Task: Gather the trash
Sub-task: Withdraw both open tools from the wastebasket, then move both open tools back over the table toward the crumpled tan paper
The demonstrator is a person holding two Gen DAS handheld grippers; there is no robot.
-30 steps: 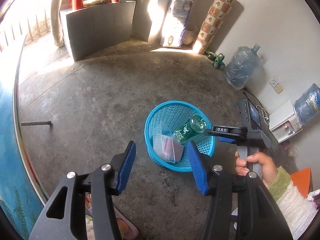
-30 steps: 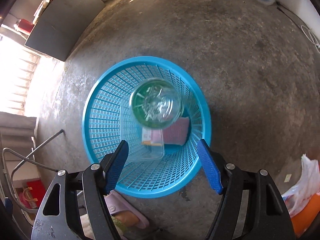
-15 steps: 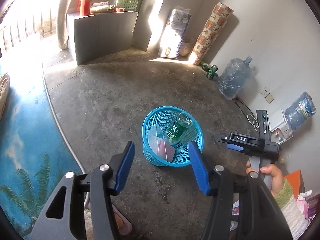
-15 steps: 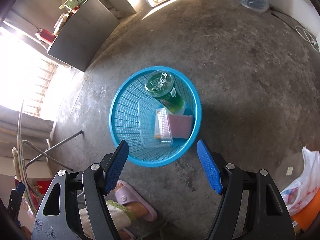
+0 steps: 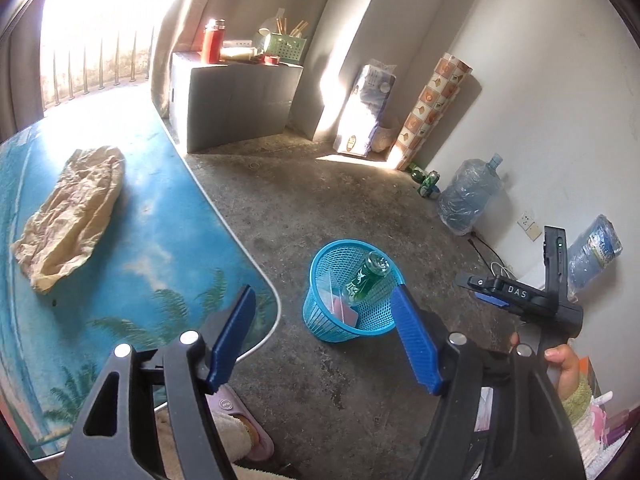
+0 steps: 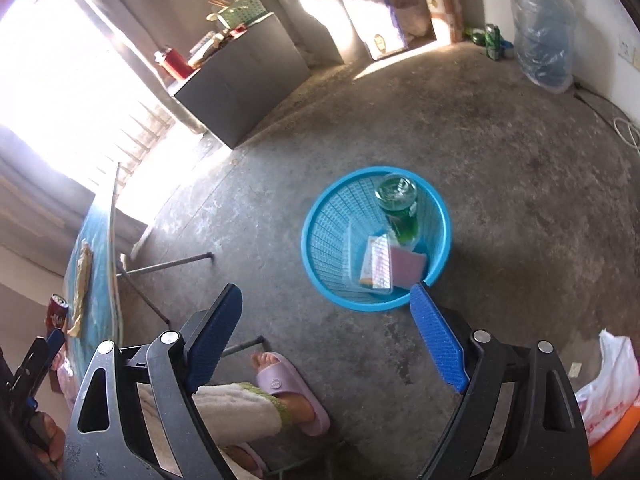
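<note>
Your left gripper (image 5: 324, 338) stands released, nothing between its blue pads; its jaws have just been opening. Your right gripper (image 6: 326, 338) is likewise released and empty, its jaws also just opened wider. Both point down toward the concrete floor (image 6: 500, 200).

Beyond the pads, the blue mesh basket (image 5: 320, 320) stands on the floor, right of the table (image 5: 160, 240). Inside it a green glass bottle (image 6: 398, 208) leans against the far wall, base upward; its label carries white characters you cannot read. Beside the bottle lie a clear plastic tray (image 6: 374, 260) and a pink sponge (image 6: 408, 266).

On the table's blue beach-print top lies a crumpled tan paper bag (image 5: 72, 216); a red can (image 6: 56, 312) stands farther along. The right gripper's arm, seen from the left wrist, reads "DAS".
</note>
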